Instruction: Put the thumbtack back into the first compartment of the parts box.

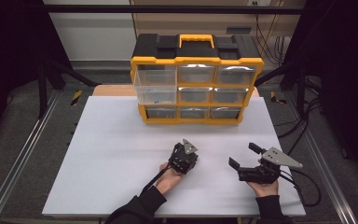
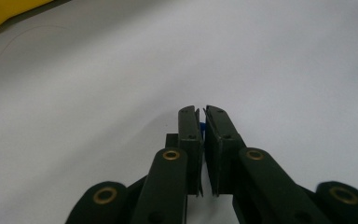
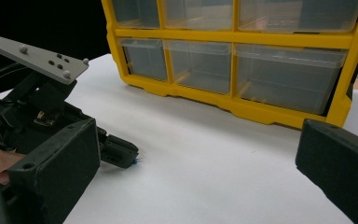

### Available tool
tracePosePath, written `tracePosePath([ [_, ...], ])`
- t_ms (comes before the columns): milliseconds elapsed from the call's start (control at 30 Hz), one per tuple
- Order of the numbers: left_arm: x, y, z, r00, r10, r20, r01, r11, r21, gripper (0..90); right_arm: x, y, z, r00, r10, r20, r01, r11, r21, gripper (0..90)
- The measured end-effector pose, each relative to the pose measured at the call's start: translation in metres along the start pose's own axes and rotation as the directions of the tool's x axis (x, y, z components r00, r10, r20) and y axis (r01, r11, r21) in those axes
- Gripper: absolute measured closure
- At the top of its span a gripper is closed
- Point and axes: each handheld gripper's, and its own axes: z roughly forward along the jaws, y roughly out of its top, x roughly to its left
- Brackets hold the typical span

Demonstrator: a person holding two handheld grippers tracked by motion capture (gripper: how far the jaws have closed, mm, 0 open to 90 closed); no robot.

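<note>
Left gripper view shows our left gripper (image 2: 201, 114) pinching a small blue piece (image 2: 202, 127) at the table (image 2: 98, 93). We should lift straight and keep squeezing; our right gripper (image 1: 246, 156) waits spread.

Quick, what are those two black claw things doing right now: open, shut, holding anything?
Left gripper: shut on a small blue object, too hidden to identify.
Right gripper: open, holding nothing, above the white table.

My left tongs (image 1: 185, 148) tipped down toward table, jaws pinched nearly together on small blue piece (image 2: 202, 126). My right tongs (image 1: 245, 156) held level — jaws spread wide, nothing between. Both forearms low.
</note>
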Motion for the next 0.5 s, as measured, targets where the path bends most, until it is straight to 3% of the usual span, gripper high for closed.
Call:
tracePosePath([
  [200,0.003,0.002,-0.007,0.9999,0.0,0.016,0.0,0.9998,-0.017,85.1,0.0,0.0,0.0,1.0,0.0,0.0,0.0,1.0,0.0,0.6],
  [333,0.006,0.006,-0.021,0.9995,0.001,0.031,0.0,0.9991,-0.043,85.1,0.0,0.0,0.0,1.0,-0.004,-0.001,0.004,1.0,-0.003,0.6],
  [467,0.01,0.013,-0.037,0.9984,0.038,0.041,-0.034,0.9952,-0.091,85.1,0.0,0.0,0.0,1.0,0.001,0.002,-0.001,1.0,0.0,0.6],
  [500,0.01,0.013,-0.042,0.9989,0.026,0.039,-0.023,0.9966,-0.079,85.1,0.001,0.0,0.0,0.9999,0.012,0.001,-0.012,1.0,0.005,0.6],
])
